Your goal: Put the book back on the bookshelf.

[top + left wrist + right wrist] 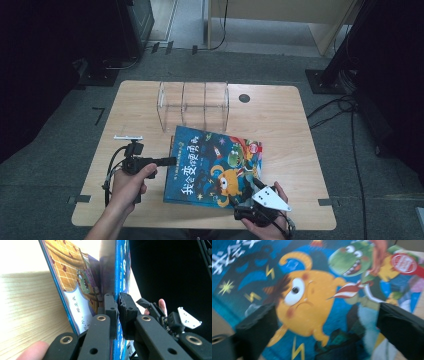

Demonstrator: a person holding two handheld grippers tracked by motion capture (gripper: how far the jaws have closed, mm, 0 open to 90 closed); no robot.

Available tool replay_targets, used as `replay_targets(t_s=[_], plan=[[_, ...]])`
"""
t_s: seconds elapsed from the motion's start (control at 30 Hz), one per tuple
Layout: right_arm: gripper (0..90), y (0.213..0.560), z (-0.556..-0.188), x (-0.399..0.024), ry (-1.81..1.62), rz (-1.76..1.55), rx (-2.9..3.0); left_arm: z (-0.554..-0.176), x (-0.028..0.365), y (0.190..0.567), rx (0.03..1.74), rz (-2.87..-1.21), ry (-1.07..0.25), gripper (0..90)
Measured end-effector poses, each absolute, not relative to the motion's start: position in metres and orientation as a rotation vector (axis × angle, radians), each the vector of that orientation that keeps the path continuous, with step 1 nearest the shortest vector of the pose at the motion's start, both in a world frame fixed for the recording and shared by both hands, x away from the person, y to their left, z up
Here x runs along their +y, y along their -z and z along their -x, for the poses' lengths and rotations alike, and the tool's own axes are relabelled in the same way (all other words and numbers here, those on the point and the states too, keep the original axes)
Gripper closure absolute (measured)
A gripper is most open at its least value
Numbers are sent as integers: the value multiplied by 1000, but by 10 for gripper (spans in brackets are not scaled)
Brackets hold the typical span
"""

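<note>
Bottom right of the frame, the right gripper (251, 192) sits spread wide over the picture book's (212, 167) cover corner, pinching nothing. Lower left, the left gripper (169, 161) lies level, clamped on the book's edge. Further up the table (280, 130): a clear plastic rack (194, 106), just behind the book.

High view: I look down over the table (280, 125).
Gripper views: close on the book (215, 165) (shared by all).
</note>
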State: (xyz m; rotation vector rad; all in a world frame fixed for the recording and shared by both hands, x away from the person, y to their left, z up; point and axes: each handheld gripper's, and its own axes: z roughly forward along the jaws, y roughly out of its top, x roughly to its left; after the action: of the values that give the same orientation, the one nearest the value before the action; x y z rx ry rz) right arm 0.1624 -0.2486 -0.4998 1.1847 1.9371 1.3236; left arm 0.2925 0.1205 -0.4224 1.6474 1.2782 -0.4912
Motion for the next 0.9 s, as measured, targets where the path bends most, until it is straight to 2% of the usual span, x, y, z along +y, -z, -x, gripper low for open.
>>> replay_targets(t_s=[0.5, 0.9], plan=[[0, 515, -149, -215, -1215, -940, 2054, -296, 123, 412, 1277, -1639, 483, 875], [0, 524, -150, -201, -1024, -912, 2022, -297, 122, 411, 1279, -1630, 494, 876]])
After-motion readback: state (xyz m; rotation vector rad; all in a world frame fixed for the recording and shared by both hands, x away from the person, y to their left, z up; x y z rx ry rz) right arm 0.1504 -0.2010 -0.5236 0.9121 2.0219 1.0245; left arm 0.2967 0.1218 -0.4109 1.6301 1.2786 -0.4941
